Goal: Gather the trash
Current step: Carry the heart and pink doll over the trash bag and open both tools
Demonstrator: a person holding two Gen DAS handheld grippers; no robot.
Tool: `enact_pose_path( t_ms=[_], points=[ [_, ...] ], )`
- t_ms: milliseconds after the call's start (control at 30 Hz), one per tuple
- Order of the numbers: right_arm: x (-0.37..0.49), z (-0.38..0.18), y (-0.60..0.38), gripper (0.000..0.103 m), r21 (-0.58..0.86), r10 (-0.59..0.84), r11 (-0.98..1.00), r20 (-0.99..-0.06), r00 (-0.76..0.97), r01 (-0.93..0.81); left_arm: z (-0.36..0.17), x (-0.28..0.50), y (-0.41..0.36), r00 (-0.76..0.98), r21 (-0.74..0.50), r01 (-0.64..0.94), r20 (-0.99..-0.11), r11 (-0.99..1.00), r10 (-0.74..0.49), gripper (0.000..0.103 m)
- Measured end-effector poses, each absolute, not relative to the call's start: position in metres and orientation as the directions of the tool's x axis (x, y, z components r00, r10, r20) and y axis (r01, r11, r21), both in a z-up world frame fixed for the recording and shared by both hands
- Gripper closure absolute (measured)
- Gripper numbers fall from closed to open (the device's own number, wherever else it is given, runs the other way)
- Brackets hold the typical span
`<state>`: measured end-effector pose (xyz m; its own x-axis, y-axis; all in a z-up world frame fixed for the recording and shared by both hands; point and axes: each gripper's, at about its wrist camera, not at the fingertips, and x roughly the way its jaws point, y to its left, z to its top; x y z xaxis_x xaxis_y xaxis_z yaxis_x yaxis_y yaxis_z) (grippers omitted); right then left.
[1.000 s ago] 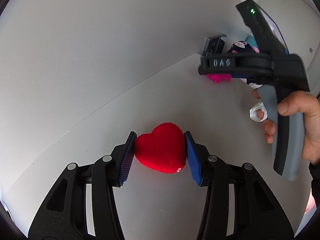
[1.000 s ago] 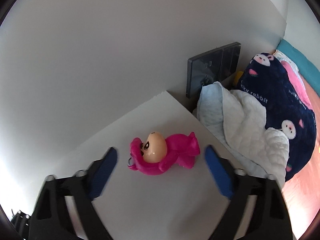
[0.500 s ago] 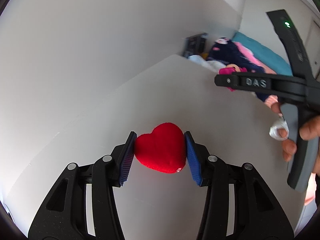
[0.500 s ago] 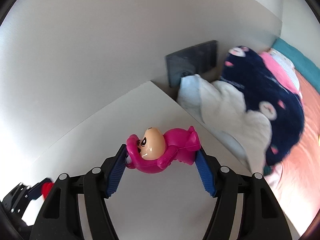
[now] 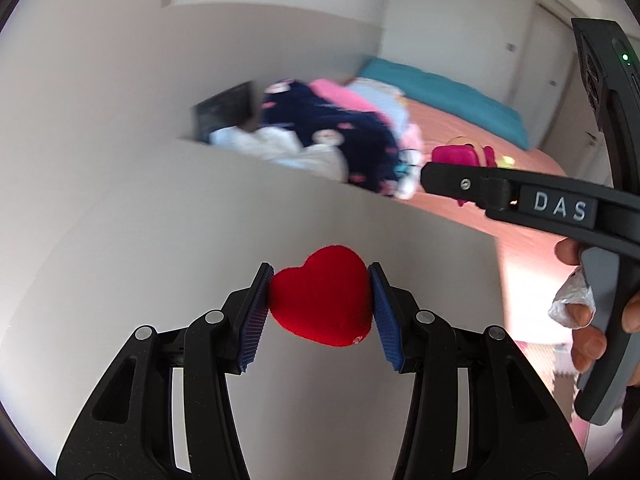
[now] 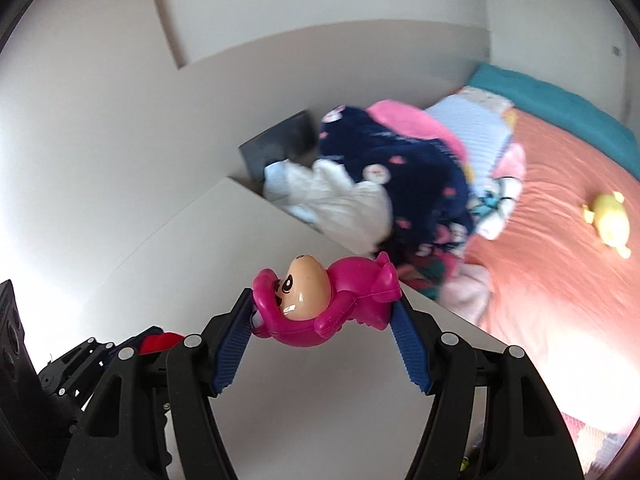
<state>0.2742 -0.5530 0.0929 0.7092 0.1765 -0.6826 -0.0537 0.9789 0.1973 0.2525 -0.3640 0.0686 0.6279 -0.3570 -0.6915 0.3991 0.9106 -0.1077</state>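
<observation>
**Two toys gripped, both held above the white table**

Left gripper [image 5: 320, 304]: clenched on a red heart [image 5: 320, 304], blue pads pressed to both of its sides, carried clear of the white table [image 5: 160, 240]. Right gripper [image 6: 324, 320]: grasping a pink doll [image 6: 320, 300], pale face turned up, one pad at the hood end and the other at the feet. Seen from the left wrist, the same right gripper at the right edge, with "DAS" in raised pale letters on its black bar and a small green light lit near the top of its housing. Around its grey handle, a hand [image 5: 588, 320] with a crumpled white scrap [image 5: 570, 304] tucked against the fingers. Beyond the table edge, a bed [image 6: 560, 240] under a salmon sheet, with a heap of dark blue, pink and white bedding [image 6: 400, 168], printing on it too blurred to read. Farther out on the sheet, a small yellow toy [image 6: 608, 220], well apart from the heap.
</observation>
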Motion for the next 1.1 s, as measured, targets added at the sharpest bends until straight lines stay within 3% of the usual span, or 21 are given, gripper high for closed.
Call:
enact_pose_path(
  t_ms=[267, 700, 1100],
  points=[
    [0.163, 0.094, -0.611, 0.036, 0.217, 0.079, 0.973, -0.642, 0.763, 0.081, 0.075, 0.193, -0.431, 0.58, -0.089, 0.549, -0.675, 0.831, -0.456, 0.055],
    [0.011, 0.077, -0.694, 0.036, 0.209, -0.098, 0.923, -0.683, 0.724, 0.322, 0.063, 0.065, -0.521, 0.432, -0.075, 0.723, -0.727, 0.687, -0.534, 0.055],
    [-0.014, 0.031, -0.745, 0.036, 0.233, -0.125, 0.88, -0.727, 0.675, 0.413, 0.021, 0.04, -0.575, 0.354, -0.06, 0.771, -0.787, 0.633, -0.505, 0.055]
  ],
)
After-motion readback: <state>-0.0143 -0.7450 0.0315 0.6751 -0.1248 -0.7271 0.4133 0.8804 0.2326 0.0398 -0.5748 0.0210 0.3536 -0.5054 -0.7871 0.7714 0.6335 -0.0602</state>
